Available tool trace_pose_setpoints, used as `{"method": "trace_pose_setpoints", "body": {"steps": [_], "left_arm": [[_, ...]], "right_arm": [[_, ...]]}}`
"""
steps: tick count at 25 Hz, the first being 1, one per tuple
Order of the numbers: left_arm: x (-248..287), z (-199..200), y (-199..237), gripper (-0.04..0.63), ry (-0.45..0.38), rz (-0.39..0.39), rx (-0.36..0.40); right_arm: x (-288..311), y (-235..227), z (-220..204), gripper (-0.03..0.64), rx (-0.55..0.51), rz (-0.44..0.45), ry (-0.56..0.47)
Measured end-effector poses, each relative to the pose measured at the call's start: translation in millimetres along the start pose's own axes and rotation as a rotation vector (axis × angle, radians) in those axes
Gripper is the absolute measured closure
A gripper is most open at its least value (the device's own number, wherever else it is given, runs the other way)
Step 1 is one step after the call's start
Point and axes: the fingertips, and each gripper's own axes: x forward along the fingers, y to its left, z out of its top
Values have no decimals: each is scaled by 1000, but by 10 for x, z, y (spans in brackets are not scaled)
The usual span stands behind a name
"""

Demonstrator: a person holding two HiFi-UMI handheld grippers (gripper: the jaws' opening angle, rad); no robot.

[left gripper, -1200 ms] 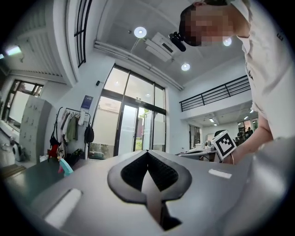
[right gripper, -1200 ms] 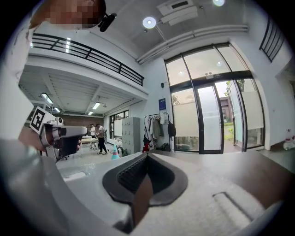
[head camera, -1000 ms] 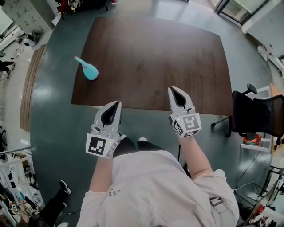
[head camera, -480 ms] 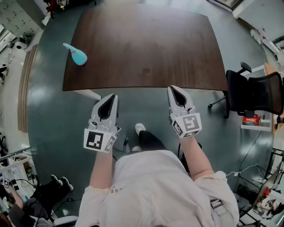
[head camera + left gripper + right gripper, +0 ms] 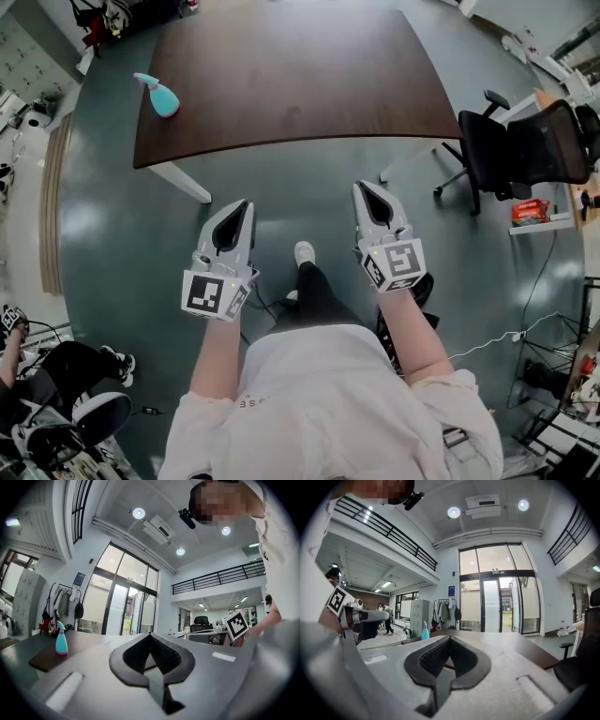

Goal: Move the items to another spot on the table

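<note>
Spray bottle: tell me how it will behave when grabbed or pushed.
The spray bottle stands upright, tall over a small base, so a high push would probably tip it. Its smooth plastic body looks rigid, possibly slippery. Standing near the table corner, it might be shoved off.

A dark brown wooden table (image 5: 300, 84) with a slightly curved near edge stands on pale legs on a grey-green floor (image 5: 122, 234). One teal spray bottle (image 5: 161, 97) with a pink trigger head stands upright on it, close to the left edge.
</note>
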Motion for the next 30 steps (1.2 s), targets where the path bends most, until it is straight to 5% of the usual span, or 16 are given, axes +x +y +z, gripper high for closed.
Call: {"method": "trace_pose_setpoints", "body": {"steps": [16,30], "left_arm": [[-575,210,-344,579,-75,55,40],[-561,82,-626,579,-46,82,20]], "right_arm": [[-624,253,131,626,-22,29,-39],[-885,151,113,626,-43,56,-41]]}}
